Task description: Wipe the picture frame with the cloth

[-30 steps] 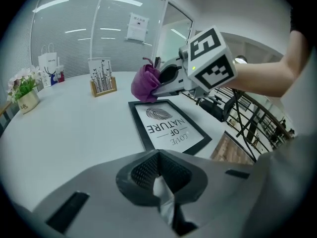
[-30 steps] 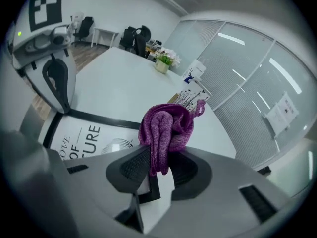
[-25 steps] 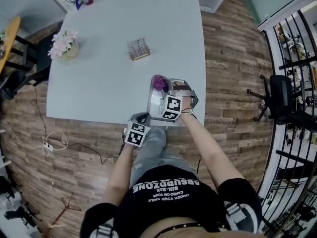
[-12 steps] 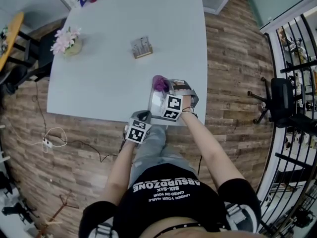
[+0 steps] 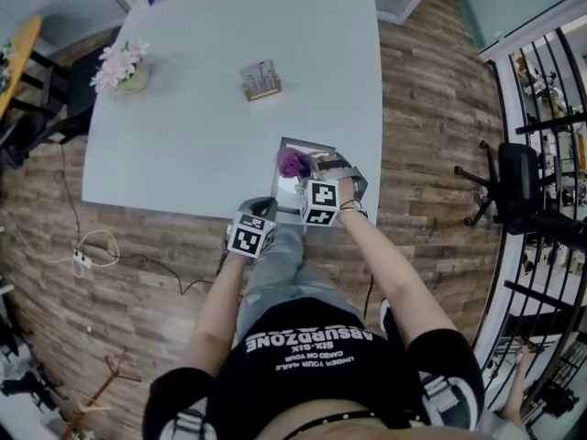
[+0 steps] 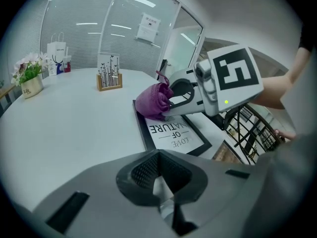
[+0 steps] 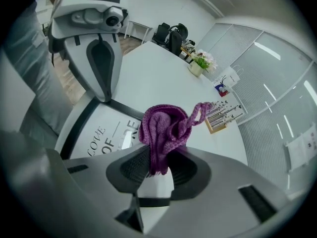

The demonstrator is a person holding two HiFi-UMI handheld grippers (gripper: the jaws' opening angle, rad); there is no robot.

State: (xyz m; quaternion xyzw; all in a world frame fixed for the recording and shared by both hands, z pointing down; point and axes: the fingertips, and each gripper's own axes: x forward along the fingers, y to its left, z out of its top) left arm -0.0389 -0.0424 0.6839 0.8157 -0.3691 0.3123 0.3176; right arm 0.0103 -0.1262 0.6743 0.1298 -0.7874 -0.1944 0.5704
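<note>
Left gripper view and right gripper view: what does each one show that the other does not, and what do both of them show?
Only the left gripper view shows the right gripper from the side, and the left gripper with its own jaws shut and empty. Only the right gripper view shows the left gripper from outside and the black office chairs. Both show the purple cloth, the picture frame and the flower pot.

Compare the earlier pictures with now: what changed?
The right gripper, jaws shut on the purple cloth, drew it back along the picture frame toward the person. The frame, left gripper and flowers stayed put.
</note>
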